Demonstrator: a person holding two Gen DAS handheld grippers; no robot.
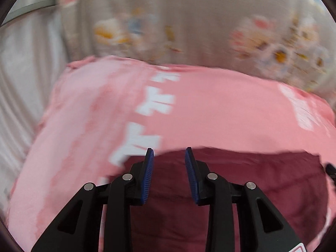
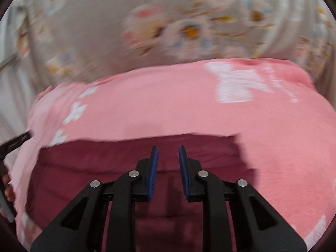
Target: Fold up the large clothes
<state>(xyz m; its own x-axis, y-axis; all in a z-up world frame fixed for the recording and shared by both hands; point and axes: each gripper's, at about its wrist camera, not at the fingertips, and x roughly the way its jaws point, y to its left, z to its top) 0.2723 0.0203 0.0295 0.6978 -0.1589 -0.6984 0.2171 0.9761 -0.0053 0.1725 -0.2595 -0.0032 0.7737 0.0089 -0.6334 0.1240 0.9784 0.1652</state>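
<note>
With both your left gripper (image 1: 169, 149) and right gripper (image 2: 168, 147) hanging empty, jaws parted, above the maroon fold just under them on the pink garment (image 1: 210, 109), a careless regrip could drag that fold crooked across the floral bedsheet (image 2: 105, 31).

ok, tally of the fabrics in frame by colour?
Pink garment with white lettering: 1
Dark red cloth: 1
Floral grey sheet: 1
White fabric at the left edge: 1
Total: 4
</note>
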